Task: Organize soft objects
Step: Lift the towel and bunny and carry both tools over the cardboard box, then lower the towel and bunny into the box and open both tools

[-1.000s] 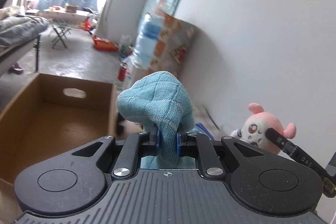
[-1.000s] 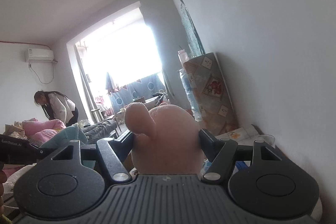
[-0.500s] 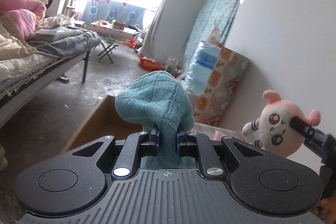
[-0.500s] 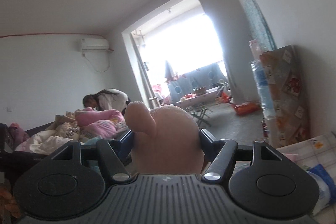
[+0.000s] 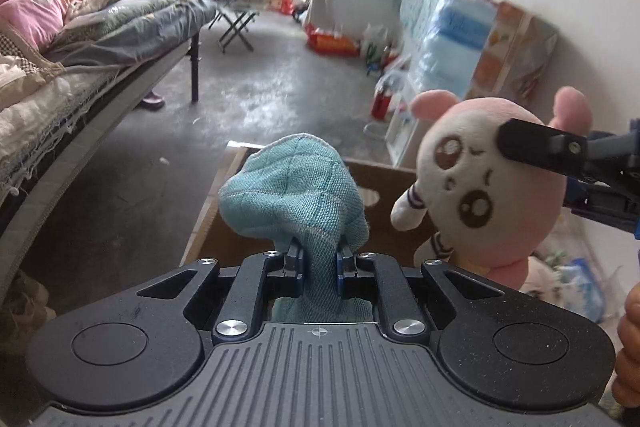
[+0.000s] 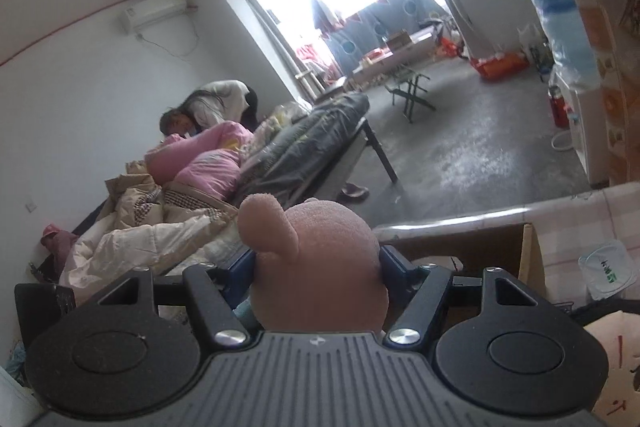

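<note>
- Teal cloth (image 5: 294, 195) is clamped in left hand-held gripper (image 5: 318, 263), above cardboard box (image 5: 384, 179).
- Pink plush toy (image 5: 484, 195) is squeezed by right hand-held gripper (image 6: 318, 267), beside it.
- Neither is dropped yet; box interior mostly hidden, so progress can't be judged.

1. The right gripper (image 6: 318, 263) has its jaws pressed on a pink plush toy (image 6: 320, 267), seen from behind.
2. A cardboard box (image 6: 480, 247) sits just beyond, to the right.
3. Far left, a person (image 6: 216, 103) bends over a bed (image 6: 248, 163) piled with bedding.
4. A plastic cup (image 6: 608, 269) lies near right.
</note>
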`<state>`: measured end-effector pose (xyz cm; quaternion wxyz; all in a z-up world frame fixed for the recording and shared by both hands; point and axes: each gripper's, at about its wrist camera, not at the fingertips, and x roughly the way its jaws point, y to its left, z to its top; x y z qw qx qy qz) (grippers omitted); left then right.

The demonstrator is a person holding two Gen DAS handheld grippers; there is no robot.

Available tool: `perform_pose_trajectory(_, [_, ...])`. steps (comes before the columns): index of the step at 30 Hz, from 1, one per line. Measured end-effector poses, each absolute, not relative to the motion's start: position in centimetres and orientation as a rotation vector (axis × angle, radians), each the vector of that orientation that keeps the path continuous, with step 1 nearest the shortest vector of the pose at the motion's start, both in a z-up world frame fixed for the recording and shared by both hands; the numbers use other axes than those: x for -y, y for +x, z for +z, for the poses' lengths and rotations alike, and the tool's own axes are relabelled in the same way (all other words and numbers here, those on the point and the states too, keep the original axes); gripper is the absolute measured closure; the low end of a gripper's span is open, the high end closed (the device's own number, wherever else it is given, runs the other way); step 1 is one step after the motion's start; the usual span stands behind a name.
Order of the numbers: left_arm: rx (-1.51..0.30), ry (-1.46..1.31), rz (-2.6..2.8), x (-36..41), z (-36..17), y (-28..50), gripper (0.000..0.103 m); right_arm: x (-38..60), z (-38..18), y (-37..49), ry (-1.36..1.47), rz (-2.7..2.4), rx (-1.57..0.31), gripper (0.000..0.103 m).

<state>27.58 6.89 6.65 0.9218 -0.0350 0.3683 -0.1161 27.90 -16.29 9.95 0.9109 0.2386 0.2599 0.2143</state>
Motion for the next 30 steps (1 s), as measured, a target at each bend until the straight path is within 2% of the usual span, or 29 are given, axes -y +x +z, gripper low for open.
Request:
perform_pose_trajectory(10, [-0.957,-0.025,-0.166,-6.3,0.6,35.1,0.09,12.5,2.3,36.0,0.537,0.301,-0.811,0.033])
perform_pose_trajectory(22, [-0.96,0.036,-0.079,-4.7,-1.1,38.0,0.086,11.3,-1.6,41.3,0.606,0.25,-0.948,0.031])
perform_pose_trajectory(27, [-0.963,0.01,-0.07,-5.2,-1.3,38.6,0.075,12.0,-2.9,42.1,0.68,0.262,-0.967,0.029])
perform_pose_trajectory(30, [-0.976,-0.028,-0.069,-5.7,-1.3,39.0,0.061,12.4,-3.3,42.3,0.717,0.262,-0.971,0.024])
